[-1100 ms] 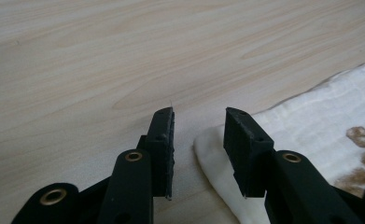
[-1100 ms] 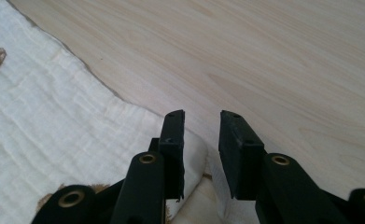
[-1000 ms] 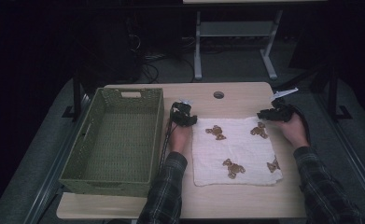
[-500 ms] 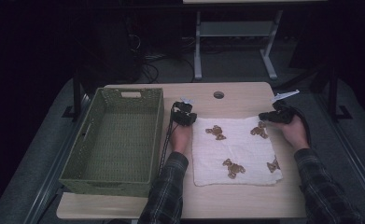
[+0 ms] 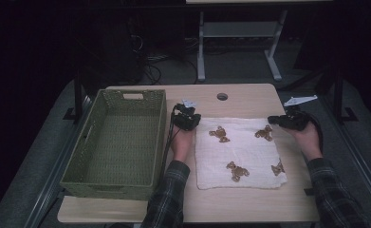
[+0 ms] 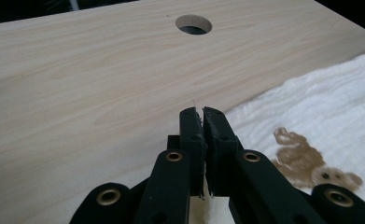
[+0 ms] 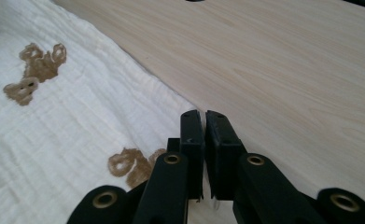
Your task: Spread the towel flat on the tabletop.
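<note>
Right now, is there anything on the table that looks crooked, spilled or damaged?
Nothing stands out. The white cloth lies flat and nearly square to the table edge, the green basket stands upright beside it, and no spill or tear is visible. The left gripper and right gripper sit at the cloth's far corners, jaws closed.

Right gripper (image 7: pixel 203 119) rises from bottom centre, black jaws pressed together, white cloth edge pinched between them. White cloth (image 7: pixel 77 116) with brown teddy bear prints spreads left. Pale wood worktop (image 7: pixel 287 70) runs right.
</note>
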The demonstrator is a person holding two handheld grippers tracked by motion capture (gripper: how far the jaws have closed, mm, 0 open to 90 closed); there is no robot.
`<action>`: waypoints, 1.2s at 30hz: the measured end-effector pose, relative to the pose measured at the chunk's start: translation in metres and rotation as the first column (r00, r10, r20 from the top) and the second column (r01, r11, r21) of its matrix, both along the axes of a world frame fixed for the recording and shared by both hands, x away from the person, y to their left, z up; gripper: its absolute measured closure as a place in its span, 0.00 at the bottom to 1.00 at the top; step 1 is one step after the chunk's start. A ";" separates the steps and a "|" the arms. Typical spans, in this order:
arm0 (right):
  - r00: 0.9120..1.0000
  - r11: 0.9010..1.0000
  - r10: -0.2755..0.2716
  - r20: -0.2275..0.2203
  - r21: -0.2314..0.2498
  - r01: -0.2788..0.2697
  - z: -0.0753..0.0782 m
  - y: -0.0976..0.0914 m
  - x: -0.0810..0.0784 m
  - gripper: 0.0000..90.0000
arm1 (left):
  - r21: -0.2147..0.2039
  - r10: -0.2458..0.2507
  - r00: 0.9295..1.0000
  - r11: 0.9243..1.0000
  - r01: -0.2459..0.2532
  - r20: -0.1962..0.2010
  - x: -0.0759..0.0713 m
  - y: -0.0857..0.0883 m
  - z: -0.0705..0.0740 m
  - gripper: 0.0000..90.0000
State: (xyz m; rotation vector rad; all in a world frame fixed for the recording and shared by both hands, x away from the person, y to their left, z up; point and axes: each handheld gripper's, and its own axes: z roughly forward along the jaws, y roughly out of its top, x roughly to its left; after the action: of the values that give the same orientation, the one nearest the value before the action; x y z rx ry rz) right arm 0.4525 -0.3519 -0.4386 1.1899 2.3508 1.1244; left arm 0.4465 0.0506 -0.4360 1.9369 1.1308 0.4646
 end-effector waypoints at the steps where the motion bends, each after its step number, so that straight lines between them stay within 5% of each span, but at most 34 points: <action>1: 1.000 1.000 -0.001 0.003 0.010 0.001 0.002 0.000 -0.002 0.95 | -0.003 -0.001 1.000 1.000 0.001 0.001 -0.003 0.001 0.001 0.96; 13: 1.000 1.000 0.014 0.017 0.006 -0.014 0.005 0.000 -0.033 0.95 | 0.023 -0.009 0.999 1.000 0.008 0.049 -0.038 0.007 0.003 0.96; 36: 0.998 0.998 0.058 0.003 -0.013 -0.058 0.003 -0.006 -0.088 0.95 | -0.019 -0.055 0.998 0.998 0.056 0.032 -0.093 0.015 -0.001 0.96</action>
State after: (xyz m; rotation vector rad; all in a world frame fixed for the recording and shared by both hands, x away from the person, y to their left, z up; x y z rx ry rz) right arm 0.3642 -0.3583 -0.4361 1.1213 2.4003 1.1270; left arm 0.3537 0.0651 -0.4375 1.9323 1.0547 0.4512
